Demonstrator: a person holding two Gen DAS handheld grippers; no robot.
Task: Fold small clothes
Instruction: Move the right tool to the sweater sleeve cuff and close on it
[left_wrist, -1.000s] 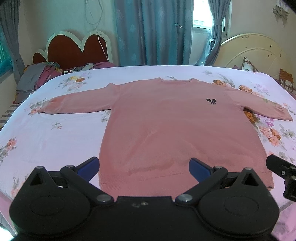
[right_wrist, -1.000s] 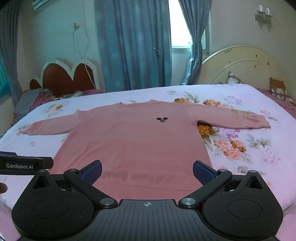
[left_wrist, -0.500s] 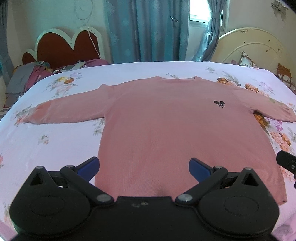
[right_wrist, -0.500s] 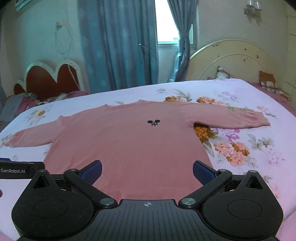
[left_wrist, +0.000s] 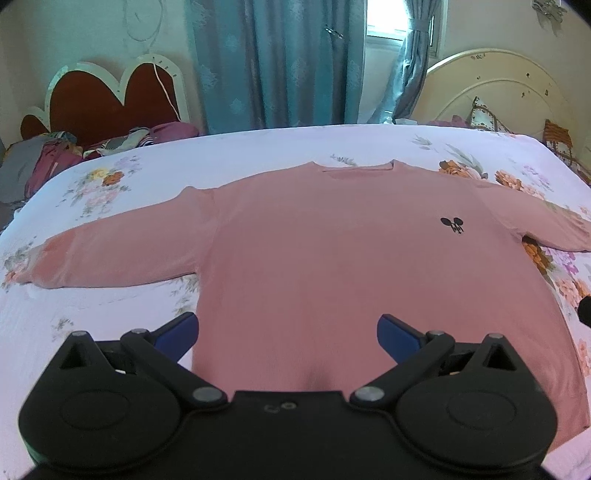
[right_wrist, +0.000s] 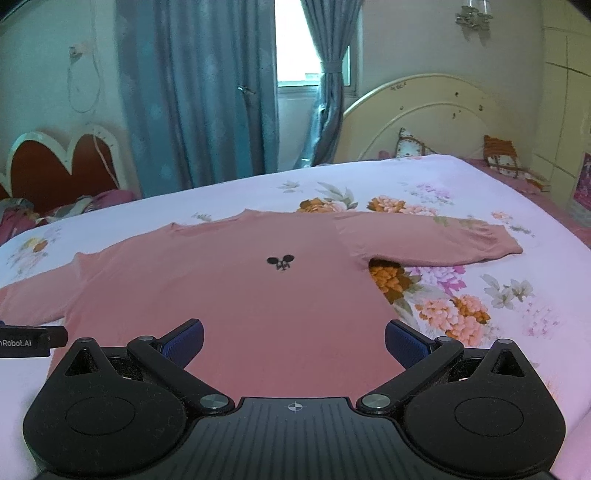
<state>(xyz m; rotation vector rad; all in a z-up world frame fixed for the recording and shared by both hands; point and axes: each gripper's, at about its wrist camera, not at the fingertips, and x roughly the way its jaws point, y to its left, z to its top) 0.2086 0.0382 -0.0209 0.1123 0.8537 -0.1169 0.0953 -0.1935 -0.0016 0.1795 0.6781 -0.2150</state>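
A pink long-sleeved sweater (left_wrist: 332, 266) with a small black logo (left_wrist: 452, 224) lies flat, front up, on the floral bed, both sleeves spread sideways. It also shows in the right wrist view (right_wrist: 229, 295). My left gripper (left_wrist: 288, 332) is open and empty, hovering over the sweater's lower left part. My right gripper (right_wrist: 293, 341) is open and empty over the lower right part. The left gripper's body (right_wrist: 26, 341) shows at the right wrist view's left edge.
The bed sheet (left_wrist: 74, 314) is white-pink with flowers. A pile of clothes (left_wrist: 37, 166) lies at the far left by a heart-shaped headboard (left_wrist: 107, 103). A cream headboard (right_wrist: 443, 122) with cushions stands at the right, blue curtains behind.
Both grippers have moved forward over the sweater, so its hem has slid under them and the body fills more of each view. Both stay open.
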